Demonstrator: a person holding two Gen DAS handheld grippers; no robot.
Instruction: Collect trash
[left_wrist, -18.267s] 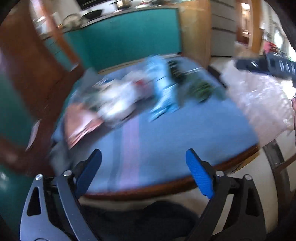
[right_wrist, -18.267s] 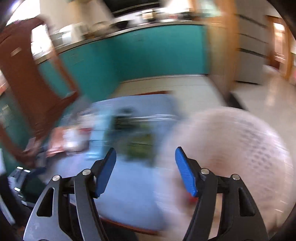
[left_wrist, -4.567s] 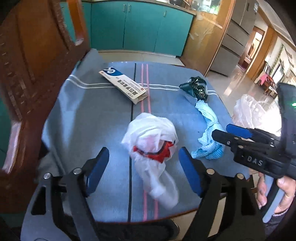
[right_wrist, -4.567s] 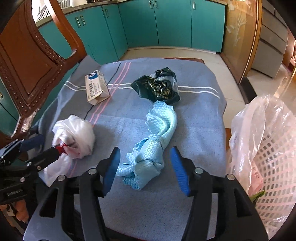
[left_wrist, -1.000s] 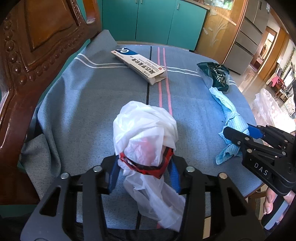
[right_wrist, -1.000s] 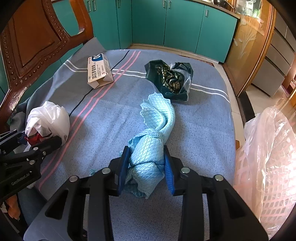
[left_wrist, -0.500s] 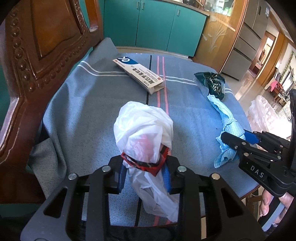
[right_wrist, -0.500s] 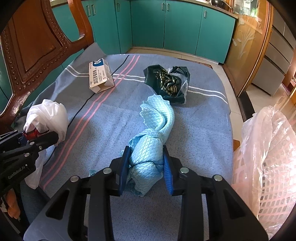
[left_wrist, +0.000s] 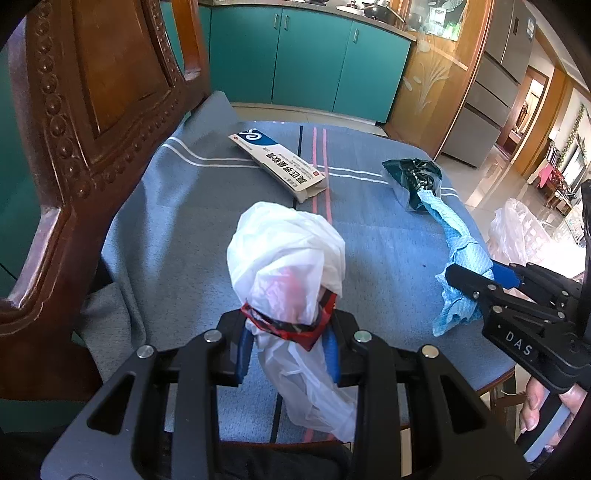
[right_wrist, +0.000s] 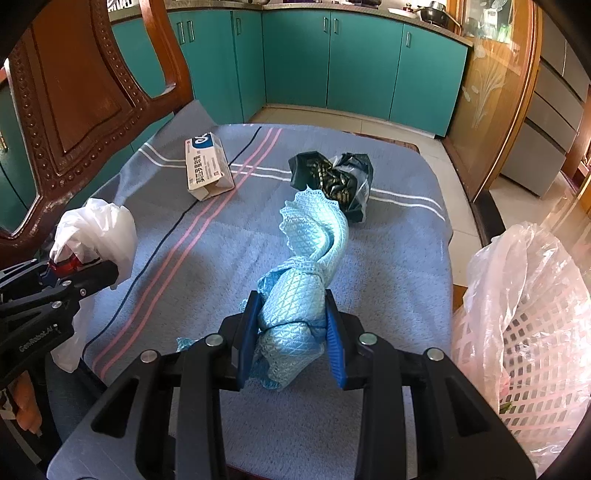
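Note:
My left gripper is shut on a crumpled white plastic bag with red inside and holds it above the blue tablecloth. It also shows at the left of the right wrist view. My right gripper is shut on a twisted light-blue cloth, whose far end lies on the tablecloth. A white medicine box lies at the far left. A dark crumpled bag lies at the far right, touching the cloth's far end.
A pink mesh basket lined with clear plastic stands beside the table on the right. A carved wooden chair back rises at the left. Teal cabinets line the far wall.
Over the last second both grippers stayed shut on their loads. The left one has lifted the white bag a little. The right one has raised the near end of the blue cloth slightly.

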